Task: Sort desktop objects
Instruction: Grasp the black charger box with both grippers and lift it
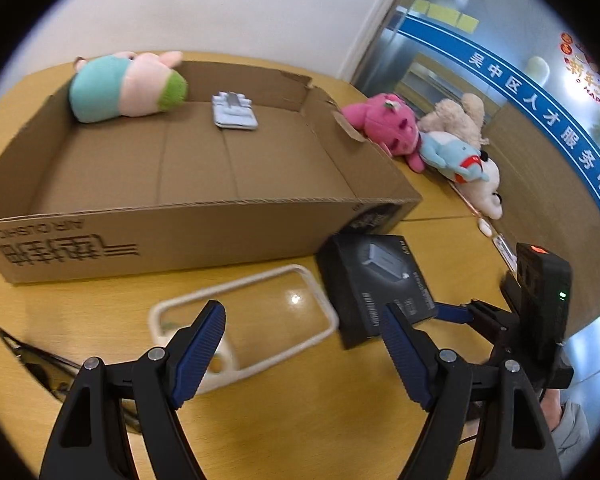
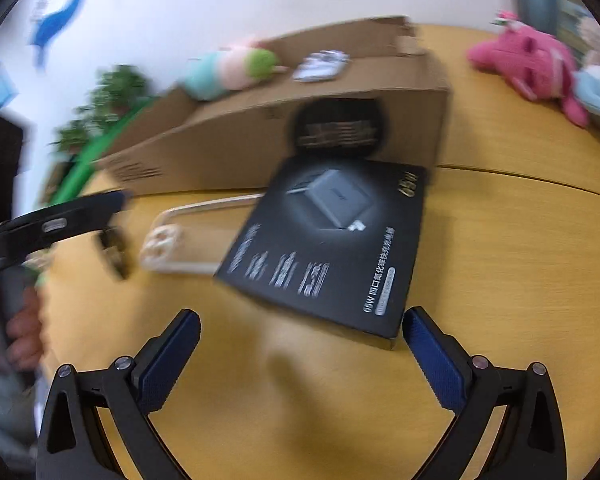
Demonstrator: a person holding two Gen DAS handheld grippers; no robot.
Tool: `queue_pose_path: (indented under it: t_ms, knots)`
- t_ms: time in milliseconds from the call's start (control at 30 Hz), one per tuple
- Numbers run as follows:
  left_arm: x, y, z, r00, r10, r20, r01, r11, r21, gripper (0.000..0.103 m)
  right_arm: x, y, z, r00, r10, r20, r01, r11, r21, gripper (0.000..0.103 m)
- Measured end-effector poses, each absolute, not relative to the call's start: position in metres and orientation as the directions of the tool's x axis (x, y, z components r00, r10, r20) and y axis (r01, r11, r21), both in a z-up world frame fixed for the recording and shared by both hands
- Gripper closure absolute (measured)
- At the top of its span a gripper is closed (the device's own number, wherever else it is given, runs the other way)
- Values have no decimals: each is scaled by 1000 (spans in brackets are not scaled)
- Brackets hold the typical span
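Observation:
A brown cardboard box (image 1: 188,236) lies open on the wooden table; inside are a pig plush (image 1: 124,86) and a small grey-white device (image 1: 235,112). In front of it lie a clear phone case (image 1: 244,320) and a black charger box (image 1: 374,280). My left gripper (image 1: 304,332) is open just above the phone case. My right gripper (image 2: 300,328) is open, just short of the near edge of the charger box (image 2: 324,240). The phone case (image 2: 196,240) lies left of it, partly under the box. The right view is blurred.
A pink plush (image 1: 388,124), a blue plush (image 1: 452,156) and cream plushes (image 1: 460,120) lie at the table's far right edge by a glass wall. A dark object (image 1: 40,360) lies at the left. The cardboard box (image 2: 284,128) stands behind the charger box.

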State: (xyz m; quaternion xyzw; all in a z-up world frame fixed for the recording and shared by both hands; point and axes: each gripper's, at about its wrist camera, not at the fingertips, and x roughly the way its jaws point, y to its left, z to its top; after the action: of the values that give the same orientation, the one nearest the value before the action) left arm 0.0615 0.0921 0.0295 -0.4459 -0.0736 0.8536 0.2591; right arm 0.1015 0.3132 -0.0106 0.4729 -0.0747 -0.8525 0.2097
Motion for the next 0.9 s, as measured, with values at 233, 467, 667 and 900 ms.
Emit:
queue_pose_path:
  t_ms: [233,467,667,900]
  knots:
    - [45,135,15,-352,624,-698,-480,-760,-438,24,94,334,-25,-468,-366,-804,246,-928,279,0]
    - [21,174,-22,-199,637,-745,-489,-723,-488,29,85,323,-23,-473,-376,-797,299,-919,256,2]
    - [20,176,-29,-200,650,-733,-479,-718,-506,36,86,303,-29,-489,-290,-823,324,-936,137,11]
    - [32,168,-13,-289,628,-723,-482,-748,-457,42,105,296,-16,-550,-278,-788,313,-943,114,20]
